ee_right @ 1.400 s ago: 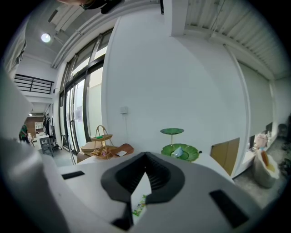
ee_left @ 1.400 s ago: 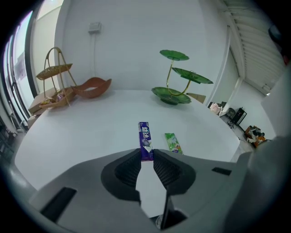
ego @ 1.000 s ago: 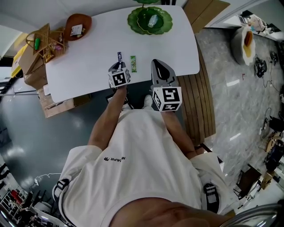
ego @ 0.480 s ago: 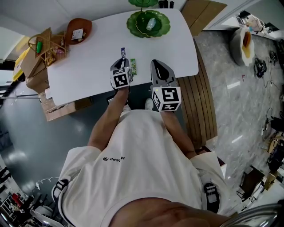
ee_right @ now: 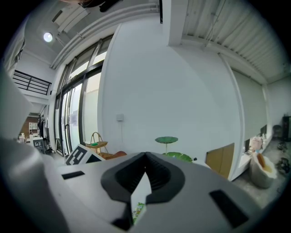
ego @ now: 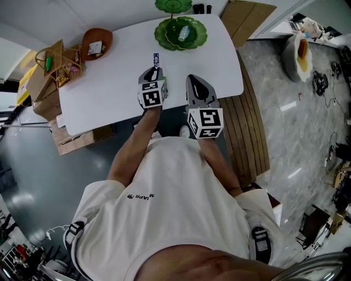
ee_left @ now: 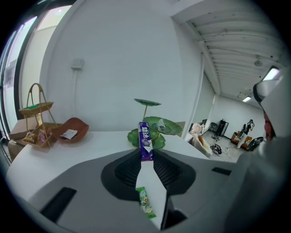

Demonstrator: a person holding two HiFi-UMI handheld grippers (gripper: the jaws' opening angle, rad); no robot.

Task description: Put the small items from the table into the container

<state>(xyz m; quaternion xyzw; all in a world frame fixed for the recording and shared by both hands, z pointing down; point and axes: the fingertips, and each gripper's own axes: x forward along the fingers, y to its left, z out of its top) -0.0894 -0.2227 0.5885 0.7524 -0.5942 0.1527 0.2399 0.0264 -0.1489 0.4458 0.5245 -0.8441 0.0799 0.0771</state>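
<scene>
My left gripper [ego: 154,72] is shut on the lower end of a purple gum pack [ee_left: 144,139], which stands upright above the white table [ego: 109,82]. A green sweet packet [ee_left: 146,203] lies flat on the table below those jaws. Farther along the table sits the green leaf-shaped plate [ego: 164,38] with a small clear item in it; in the left gripper view the plate [ee_left: 169,126] shows just behind the pack. My right gripper [ego: 196,81] hovers at the table's near edge, tips touching and nothing between them [ee_right: 145,157].
A brown bowl [ego: 97,41] holding a card and a wicker basket [ego: 55,57] sit at the table's left end, with cardboard boxes [ego: 71,137] below. A slatted wooden bench [ego: 249,126] stands to the right. A small green stand [ego: 173,5] rises behind the plate.
My left gripper has risen with the purple pack and moved away from me toward the green plate. The green packet stays on the table. My right gripper has kept still.
</scene>
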